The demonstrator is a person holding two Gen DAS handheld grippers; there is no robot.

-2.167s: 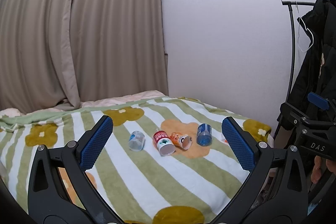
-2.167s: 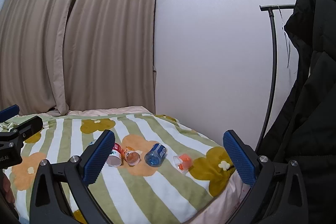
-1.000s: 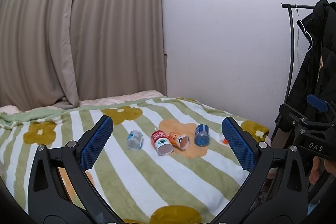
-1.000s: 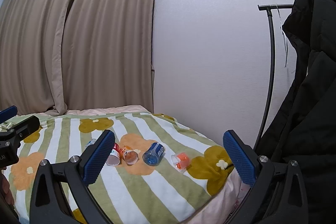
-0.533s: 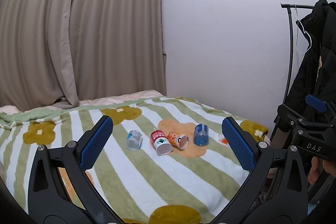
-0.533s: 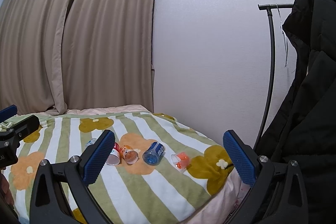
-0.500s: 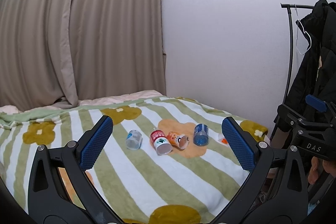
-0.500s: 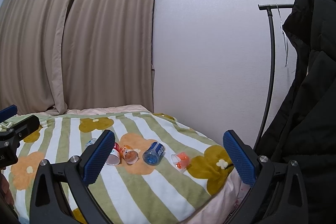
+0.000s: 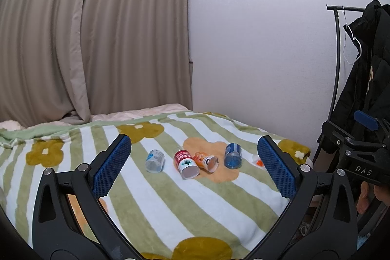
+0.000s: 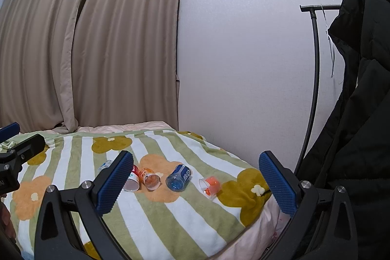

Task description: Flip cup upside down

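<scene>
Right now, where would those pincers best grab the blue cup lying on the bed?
Probably across the blue cup mid-wall, coming from above with the open right gripper. It lies on its side on the blanket, mouth toward the camera, so both curved flanks are exposed and the neighbouring cups sit apart.

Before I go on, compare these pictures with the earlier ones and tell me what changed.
Almost nothing. The five cups, from the clear cup to the orange-bottomed cup, appear to lie on their sides on the striped blanket as before; only the framing drifted slightly. Nothing was gripped or released: left tool and right tool remain open and empty, short of the cups.
</scene>
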